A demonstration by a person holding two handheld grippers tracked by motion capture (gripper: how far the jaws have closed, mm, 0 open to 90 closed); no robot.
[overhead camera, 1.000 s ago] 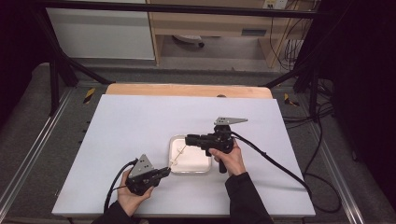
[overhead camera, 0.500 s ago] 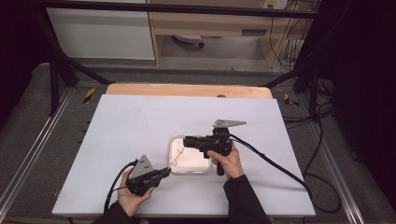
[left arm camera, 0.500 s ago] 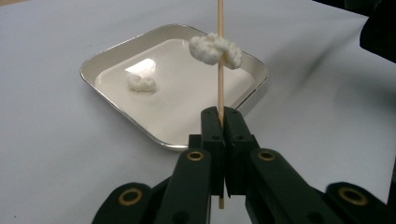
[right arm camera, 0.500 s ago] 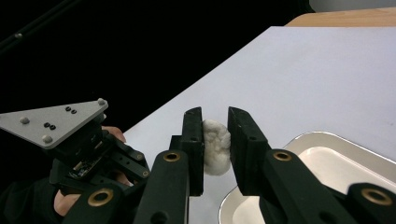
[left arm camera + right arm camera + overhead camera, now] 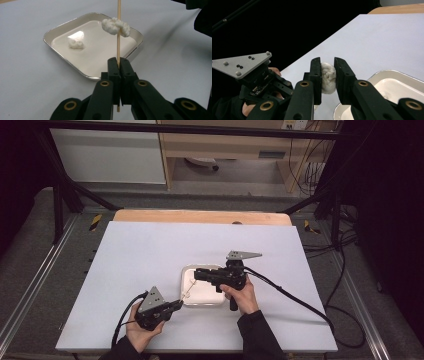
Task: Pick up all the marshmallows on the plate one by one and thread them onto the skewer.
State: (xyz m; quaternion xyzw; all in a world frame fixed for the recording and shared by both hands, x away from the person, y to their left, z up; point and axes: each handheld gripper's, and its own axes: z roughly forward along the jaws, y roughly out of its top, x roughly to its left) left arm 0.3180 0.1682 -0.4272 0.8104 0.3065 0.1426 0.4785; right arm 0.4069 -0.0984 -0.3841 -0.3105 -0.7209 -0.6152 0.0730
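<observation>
1. Jaws of left gripper (image 5: 119, 65) pressed together on a thin wooden skewer (image 5: 118, 42), which rises straight up between them in the left gripper view; its lower end pokes out below the jaws.
2. Skewer carries one white fluffy lump (image 5: 115, 26), speared partway up the stick, well clear of the jaws and hanging over the tray's near-right part.
3. Jaws of right gripper (image 5: 327, 75) clamped on a second white piece (image 5: 327, 77); piece sits between the two pads near their tips, bulging out top and bottom.
4. Tray (image 5: 186, 275): shallow, square w/ rounded corners, shiny metal rim, white inside; sits on the white tabletop (image 5: 150, 250) near its middle-front.
5. Third white lump (image 5: 75, 44) lies loose on tray floor, toward the far-left corner as the left gripper view shows it.
6. High view: left gripper (image 5: 175, 305) at the tray's front-left corner, skewer tip angled over the tray; right gripper (image 5: 200, 274) held over the tray's right half, pointing left.
7. Right gripper view: left hand (image 5: 249, 107) and its gripper's grey plate visible beyond the jaws, low left.
</observation>
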